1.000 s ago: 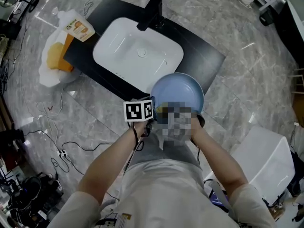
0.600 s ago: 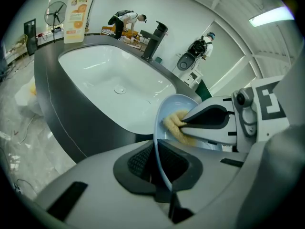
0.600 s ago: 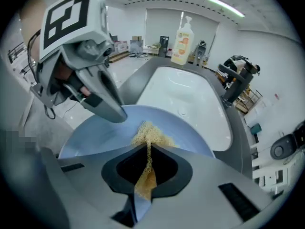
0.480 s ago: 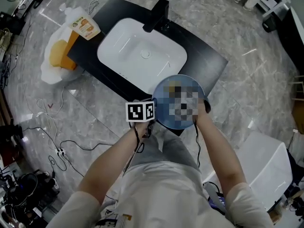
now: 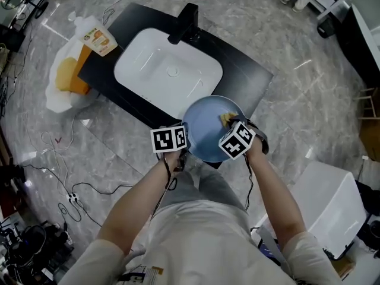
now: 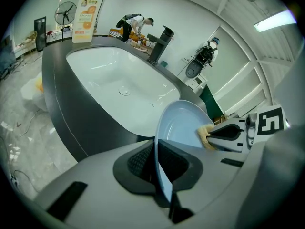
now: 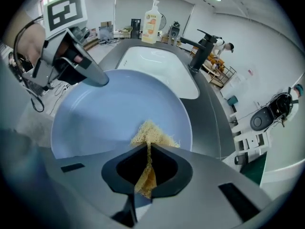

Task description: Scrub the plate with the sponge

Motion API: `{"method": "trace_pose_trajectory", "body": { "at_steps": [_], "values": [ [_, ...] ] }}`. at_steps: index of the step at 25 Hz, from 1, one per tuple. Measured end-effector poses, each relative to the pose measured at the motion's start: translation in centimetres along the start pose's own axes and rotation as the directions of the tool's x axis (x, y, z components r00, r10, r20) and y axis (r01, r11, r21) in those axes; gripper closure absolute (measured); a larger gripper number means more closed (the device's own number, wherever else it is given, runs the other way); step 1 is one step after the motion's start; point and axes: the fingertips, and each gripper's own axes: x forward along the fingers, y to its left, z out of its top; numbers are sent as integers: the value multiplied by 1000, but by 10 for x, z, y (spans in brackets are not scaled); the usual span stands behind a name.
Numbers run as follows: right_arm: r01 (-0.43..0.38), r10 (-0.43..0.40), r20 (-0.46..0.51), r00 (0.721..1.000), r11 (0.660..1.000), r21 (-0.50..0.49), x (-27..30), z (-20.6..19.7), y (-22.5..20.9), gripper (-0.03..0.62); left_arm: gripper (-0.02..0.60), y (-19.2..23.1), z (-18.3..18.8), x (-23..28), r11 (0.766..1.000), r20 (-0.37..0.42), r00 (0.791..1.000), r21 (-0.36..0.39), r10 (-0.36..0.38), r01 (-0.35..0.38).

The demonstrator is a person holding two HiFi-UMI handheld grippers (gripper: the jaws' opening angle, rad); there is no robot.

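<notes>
A light blue plate point(image 5: 208, 126) is held tilted over the near edge of the black counter. My left gripper point(image 6: 156, 168) is shut on the plate's point(image 6: 183, 125) rim, which runs edge-on between its jaws. My right gripper point(image 7: 147, 168) is shut on a yellow sponge point(image 7: 151, 133), squeezed thin between the jaws, and its frayed tip rests on the plate's point(image 7: 102, 116) inner face near the right rim. In the head view the sponge point(image 5: 227, 119) shows as a small yellow patch just above the right gripper's marker cube point(image 5: 237, 140).
A white sink basin point(image 5: 168, 74) sits in the black counter point(image 5: 249, 76), with a black faucet point(image 5: 184, 22) behind it. A soap bottle point(image 5: 95, 35) stands at the counter's left end above a white bag point(image 5: 62, 79). Cables point(image 5: 71, 192) lie on the marble floor; a white box point(image 5: 329, 209) stands at right.
The right gripper with the sponge has moved from the plate's lower middle up to its right rim. The plate has stayed in the left gripper's hold.
</notes>
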Motion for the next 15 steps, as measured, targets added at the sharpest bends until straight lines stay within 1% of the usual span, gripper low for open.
{"method": "trace_pose_trajectory", "body": {
  "at_steps": [2,4,8,10,12,14,15],
  "values": [
    [-20,20,3,1000,1000,24,-5,-8,11,548,551,0,1,0,1000,-5,1000,19,5,-4],
    [-35,34,26,999,998,58,-9,-12,20,548,549,0,2,1,999,-7,1000,37,11,-11],
    [-103,90,97,991,984,143,-19,-9,37,548,546,-2,1,0,998,-20,1000,65,17,-16],
    [-120,95,144,985,977,179,-27,-3,40,548,541,-1,0,-2,997,-30,999,79,15,-12],
    [-117,77,195,978,972,204,-37,6,37,548,535,1,2,-7,993,-28,999,119,20,-17],
    [-115,55,250,967,966,231,-52,16,30,548,502,1,6,-17,982,-9,1000,186,30,-28],
    [-113,43,276,960,963,243,-60,21,26,548,502,0,9,-23,975,8,999,219,33,-34]
  ]
}}
